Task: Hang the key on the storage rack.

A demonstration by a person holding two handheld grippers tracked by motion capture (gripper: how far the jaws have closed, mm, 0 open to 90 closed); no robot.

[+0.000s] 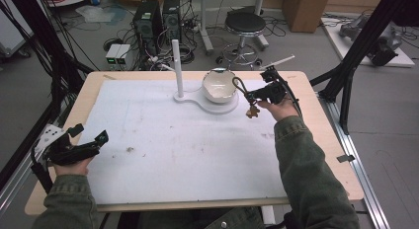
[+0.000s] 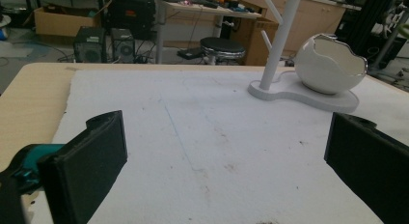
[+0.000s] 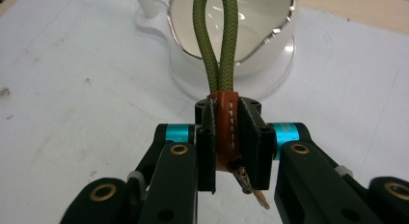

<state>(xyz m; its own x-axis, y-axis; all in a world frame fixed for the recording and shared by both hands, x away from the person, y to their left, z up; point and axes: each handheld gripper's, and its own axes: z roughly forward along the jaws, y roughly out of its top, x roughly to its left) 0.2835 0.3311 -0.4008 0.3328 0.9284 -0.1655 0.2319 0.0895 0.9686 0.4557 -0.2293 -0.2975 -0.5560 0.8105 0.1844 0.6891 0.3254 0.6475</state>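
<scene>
My right gripper is shut on a keychain: its jaws clamp an orange leather tab from which a green cord loop rises toward the white bowl. A small tan charm hangs below the gripper. The bowl sits on a white stand base with an upright branched post. My left gripper stands open over the white mat near the table's left edge, nothing between its fingers.
A white mat covers most of the wooden table. Behind the table stand a black stool, computer towers and cables. Black frame posts rise at the right, and an aluminium rail runs along the right edge.
</scene>
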